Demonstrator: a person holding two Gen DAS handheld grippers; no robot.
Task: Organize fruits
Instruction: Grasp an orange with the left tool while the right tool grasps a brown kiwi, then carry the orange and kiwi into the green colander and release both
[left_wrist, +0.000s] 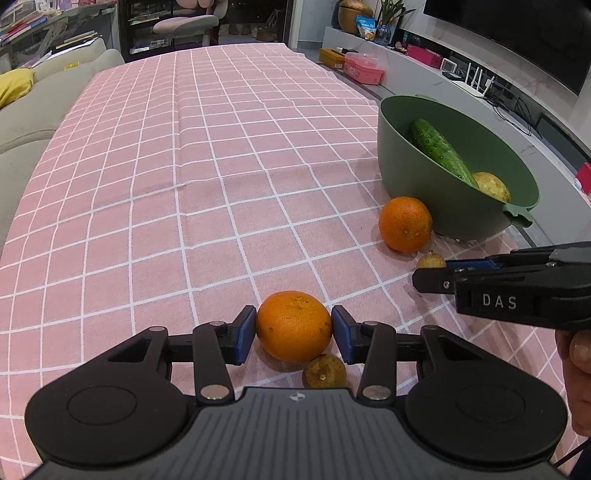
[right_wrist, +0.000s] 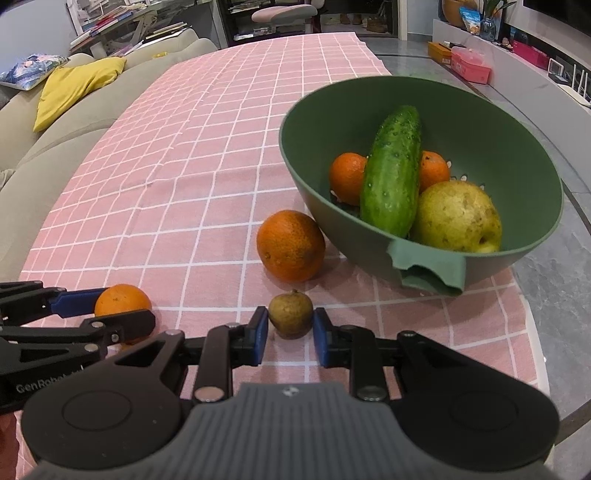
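The left gripper (left_wrist: 293, 326) pinches an orange (left_wrist: 293, 325) on the near tablecloth (left_wrist: 184, 166); the right gripper (right_wrist: 290, 325) pinches a small brown fruit (right_wrist: 290, 313). Either round fruit could squirt free when lifted toward the green bowl (right_wrist: 480, 110) at far right, because the pads grip it low.

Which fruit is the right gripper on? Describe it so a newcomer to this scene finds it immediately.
Start at the green bowl on the pink checked tablecloth. A loose orange lies just in front of it, and nearer still sits the small brownish-yellow fruit, clamped by the right gripper. It is far smaller and duller than the oranges.
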